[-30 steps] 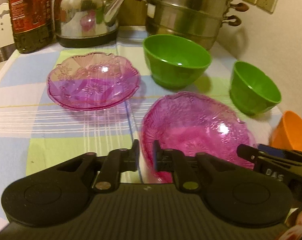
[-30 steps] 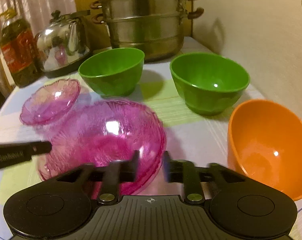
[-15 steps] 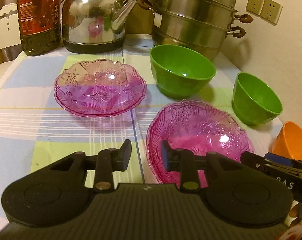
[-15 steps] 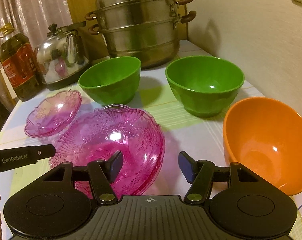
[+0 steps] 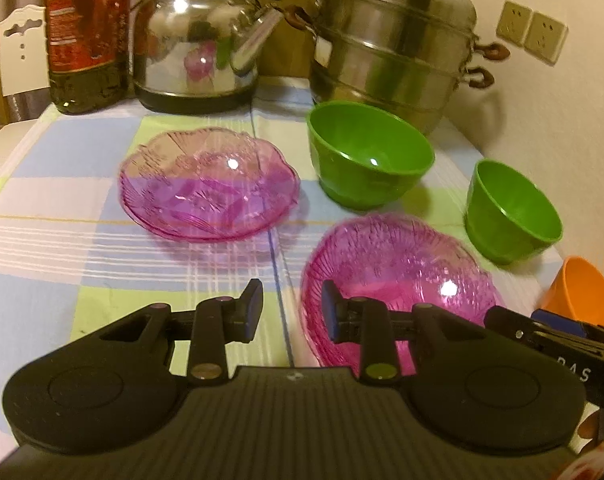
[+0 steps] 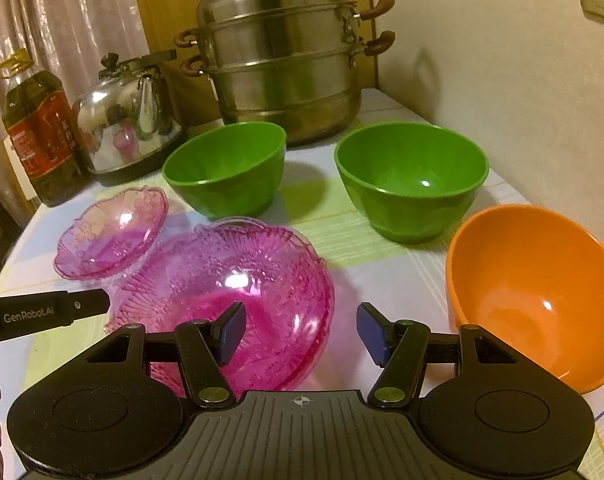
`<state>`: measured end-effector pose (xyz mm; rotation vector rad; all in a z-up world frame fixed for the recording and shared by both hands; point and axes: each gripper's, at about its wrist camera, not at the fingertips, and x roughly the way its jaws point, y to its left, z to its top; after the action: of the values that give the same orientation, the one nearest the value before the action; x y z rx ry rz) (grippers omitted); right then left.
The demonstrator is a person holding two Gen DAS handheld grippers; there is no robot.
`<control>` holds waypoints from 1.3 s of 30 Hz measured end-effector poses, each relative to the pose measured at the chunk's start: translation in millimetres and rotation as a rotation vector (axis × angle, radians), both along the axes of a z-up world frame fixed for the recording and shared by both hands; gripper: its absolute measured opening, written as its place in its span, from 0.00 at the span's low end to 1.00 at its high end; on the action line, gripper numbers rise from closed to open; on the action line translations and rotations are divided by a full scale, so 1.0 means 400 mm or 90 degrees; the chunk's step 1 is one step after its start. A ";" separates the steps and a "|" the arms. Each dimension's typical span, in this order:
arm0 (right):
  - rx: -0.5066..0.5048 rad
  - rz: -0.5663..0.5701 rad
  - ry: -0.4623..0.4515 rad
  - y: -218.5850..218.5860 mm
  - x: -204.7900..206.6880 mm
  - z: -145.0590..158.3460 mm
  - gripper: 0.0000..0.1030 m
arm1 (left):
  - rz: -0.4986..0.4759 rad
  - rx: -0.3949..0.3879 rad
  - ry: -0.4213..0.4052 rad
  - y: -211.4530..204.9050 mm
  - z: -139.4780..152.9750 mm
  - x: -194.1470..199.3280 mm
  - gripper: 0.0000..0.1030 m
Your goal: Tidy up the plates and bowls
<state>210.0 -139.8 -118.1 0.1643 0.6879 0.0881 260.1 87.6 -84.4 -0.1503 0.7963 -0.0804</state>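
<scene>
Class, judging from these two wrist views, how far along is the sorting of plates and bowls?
Done: nothing looks stacked. In hand: nothing; left gripper and right gripper stand open by the near pink dish. Left: the far pink dish, two green bowls and the orange bowl.

Bare cloth lies at the table's [image 5: 62, 240] near left edge; kettle [image 5: 198, 44] and steamer pot [image 5: 390, 40] block its far edge

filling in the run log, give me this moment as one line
left claw: open, empty | right claw: just opened, empty | near pink dish: on table, free | far pink dish: apart | bowls: unstacked
</scene>
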 end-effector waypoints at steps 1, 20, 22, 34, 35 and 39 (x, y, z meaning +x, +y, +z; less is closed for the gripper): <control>0.000 0.002 -0.004 0.003 -0.001 0.006 0.60 | 0.007 -0.001 -0.005 0.009 0.007 -0.002 0.26; 0.069 0.145 -0.016 0.208 0.108 0.126 0.60 | 0.143 0.005 -0.035 0.248 0.076 0.117 0.28; 0.072 0.159 -0.002 0.235 0.142 0.126 0.60 | 0.145 0.019 -0.041 0.261 0.068 0.138 0.34; 0.076 0.185 0.078 0.330 0.329 0.055 0.59 | 0.140 0.018 -0.035 0.344 0.010 0.222 0.38; 0.079 0.180 0.084 0.331 0.343 0.047 0.59 | 0.139 0.004 -0.025 0.351 0.005 0.231 0.38; 0.076 0.169 0.097 0.348 0.381 0.021 0.59 | 0.132 -0.024 -0.009 0.365 -0.013 0.258 0.38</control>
<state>362.4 -0.5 -109.7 0.1951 0.8553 0.3749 363.2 233.8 -89.7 -0.2676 0.7620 0.0998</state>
